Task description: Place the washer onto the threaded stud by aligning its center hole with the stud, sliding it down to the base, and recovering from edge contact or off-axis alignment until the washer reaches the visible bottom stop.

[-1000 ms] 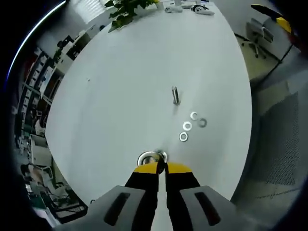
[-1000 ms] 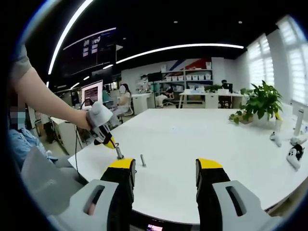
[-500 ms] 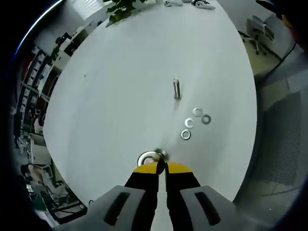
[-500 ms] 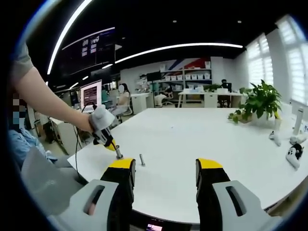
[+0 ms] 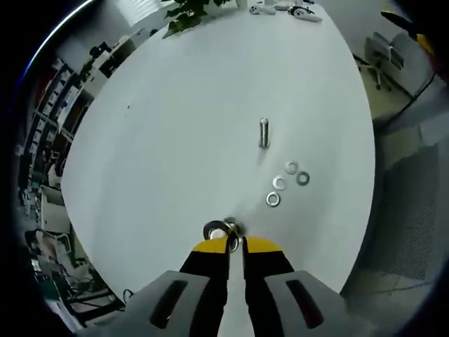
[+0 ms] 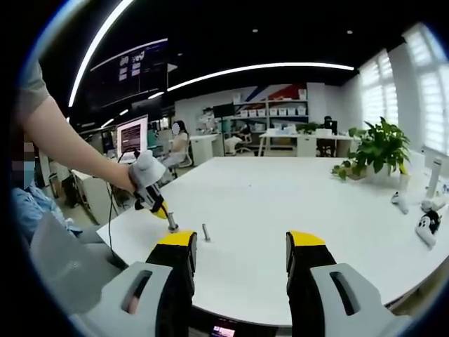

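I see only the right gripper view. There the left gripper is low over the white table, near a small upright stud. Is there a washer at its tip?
Observer: Yes. In the left gripper view the left gripper has its jaws together, and a washer sits right at their tips, seemingly pinched by its edge.
Operator: Are other washers on the table?
Observer: Three loose washers lie flat on the table, close together but apart from one another.
Operator: Where are they relative to the stud?
Observer: They lie between the threaded stud and the left gripper, off to one side of the stud. None is on it.
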